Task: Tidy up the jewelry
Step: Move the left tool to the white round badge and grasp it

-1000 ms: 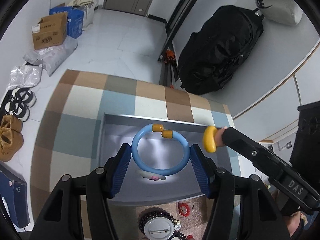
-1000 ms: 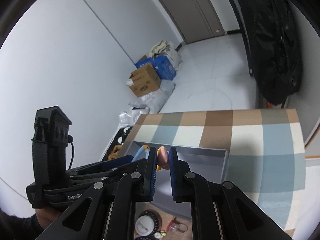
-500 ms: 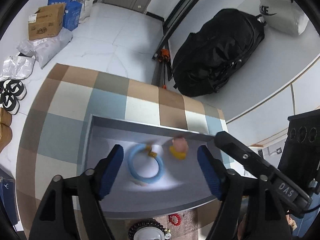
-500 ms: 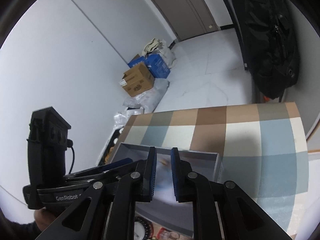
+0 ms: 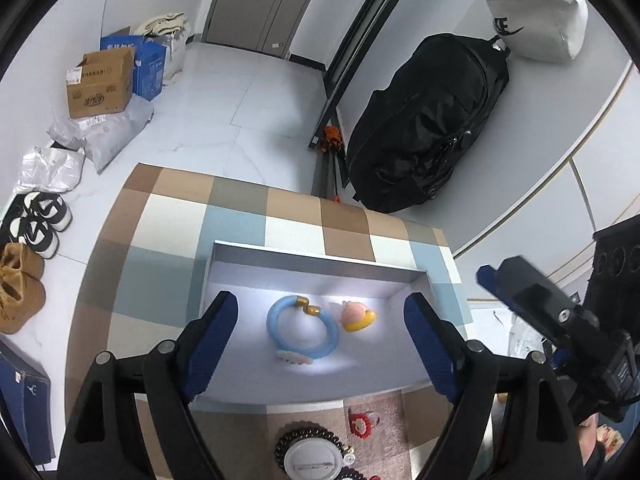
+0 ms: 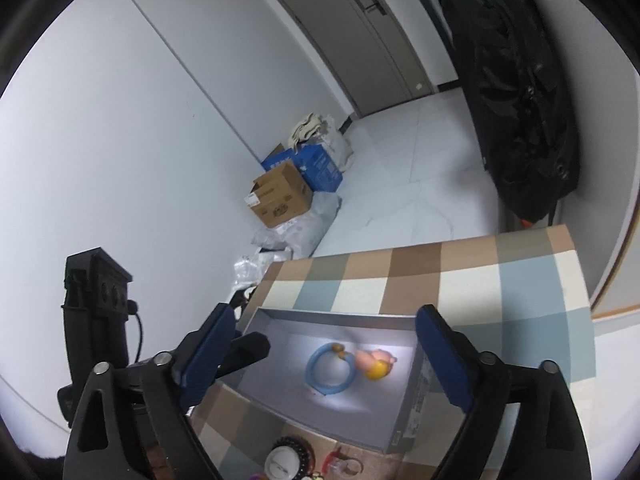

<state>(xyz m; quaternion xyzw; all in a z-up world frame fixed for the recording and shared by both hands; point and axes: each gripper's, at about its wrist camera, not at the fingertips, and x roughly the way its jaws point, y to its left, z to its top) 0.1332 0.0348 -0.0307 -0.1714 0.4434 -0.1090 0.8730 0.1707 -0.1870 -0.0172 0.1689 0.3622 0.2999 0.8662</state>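
left tool hanging spread over tray; right tool hanging spread | blue bangle lying in tray; pink-yellow charm sitting beside it

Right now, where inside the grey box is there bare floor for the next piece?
The grey box is bare along its left side, between the left wall and the blue bracelet, and along the near edge. Mid-box is crowded: the pink-and-yellow ring lies just right of the bracelet.
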